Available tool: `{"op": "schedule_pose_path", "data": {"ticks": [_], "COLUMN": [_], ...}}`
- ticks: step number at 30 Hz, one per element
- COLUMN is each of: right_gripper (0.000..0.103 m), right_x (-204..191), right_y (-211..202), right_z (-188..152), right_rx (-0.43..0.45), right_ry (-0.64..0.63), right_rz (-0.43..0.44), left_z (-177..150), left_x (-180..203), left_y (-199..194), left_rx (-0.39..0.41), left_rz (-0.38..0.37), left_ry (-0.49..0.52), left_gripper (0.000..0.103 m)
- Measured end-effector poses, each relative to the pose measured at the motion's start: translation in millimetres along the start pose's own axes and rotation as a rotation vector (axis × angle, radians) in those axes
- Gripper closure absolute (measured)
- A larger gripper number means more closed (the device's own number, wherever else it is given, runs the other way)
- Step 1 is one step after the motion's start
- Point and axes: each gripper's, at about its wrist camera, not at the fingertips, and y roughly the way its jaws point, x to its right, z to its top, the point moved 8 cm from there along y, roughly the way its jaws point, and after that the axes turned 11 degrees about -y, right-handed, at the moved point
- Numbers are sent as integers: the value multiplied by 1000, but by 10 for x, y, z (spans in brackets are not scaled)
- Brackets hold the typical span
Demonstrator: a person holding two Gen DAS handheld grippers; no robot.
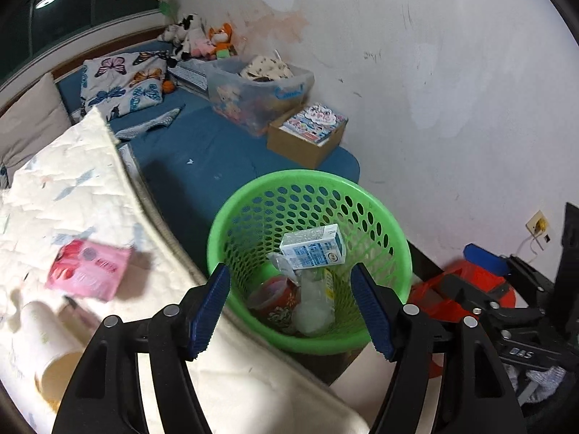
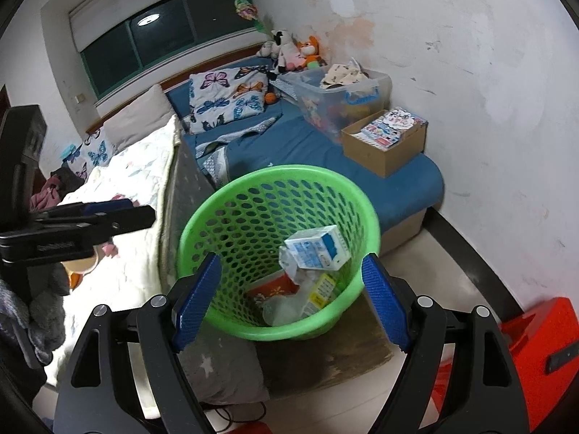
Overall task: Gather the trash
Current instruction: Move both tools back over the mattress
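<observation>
- The left gripper [image 1: 291,311] is spread wide with nothing between its blue pads [image 1: 372,313]; the right gripper [image 2: 289,302] is likewise released and empty.
- Both hover over the green perforated basket [image 1: 231,224], which fills the centre of each wrist view and stands on the floor against the bed's edge.
- Inside the basket, a white-and-blue carton [image 1: 313,247] lies at 12 o'clock on top of the pile; its blue print is too small to read.
- Below it sit a red printed cup [image 1: 275,298] at 7 o'clock, a clear plastic cup [image 1: 313,311] at 6 o'clock, and a small yellow-marked box [image 2: 318,294] at 5 o'clock.
- On the cream quilt [image 1: 54,195], at 9 o'clock in the left view, lies a pink packet [image 1: 88,269] with blurred, unreadable lettering; a paper cup [image 1: 47,343] lies on its side at 8 o'clock.
- Toward 12 o'clock a blue mattress [image 2: 275,148] carries a butterfly-print pillow [image 2: 226,99], a clear storage bin [image 2: 342,97] and a cardboard box [image 2: 385,141] of colourful booklets.
- Plush toys [image 2: 293,50] sit in the corner under a dark window [image 2: 159,36]; the white wall [image 2: 470,90] is scuffed.
- A red object [image 2: 535,343] is at 4 o'clock on the floor.
</observation>
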Motion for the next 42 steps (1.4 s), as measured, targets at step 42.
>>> {"op": "schedule_pose_path", "data": {"ticks": [42], "right_gripper": [23], "right_x": [-2363], "right_y": [504], "right_z": [381], "right_rx": [-39], "right_ry": [-350], "right_rz": [311], "left_z": [-959], "left_x": [-2770], "left_y": [-1679], "left_rx": [178], "left_rz": [301], "left_ry": [-457], "left_gripper": [35]}}
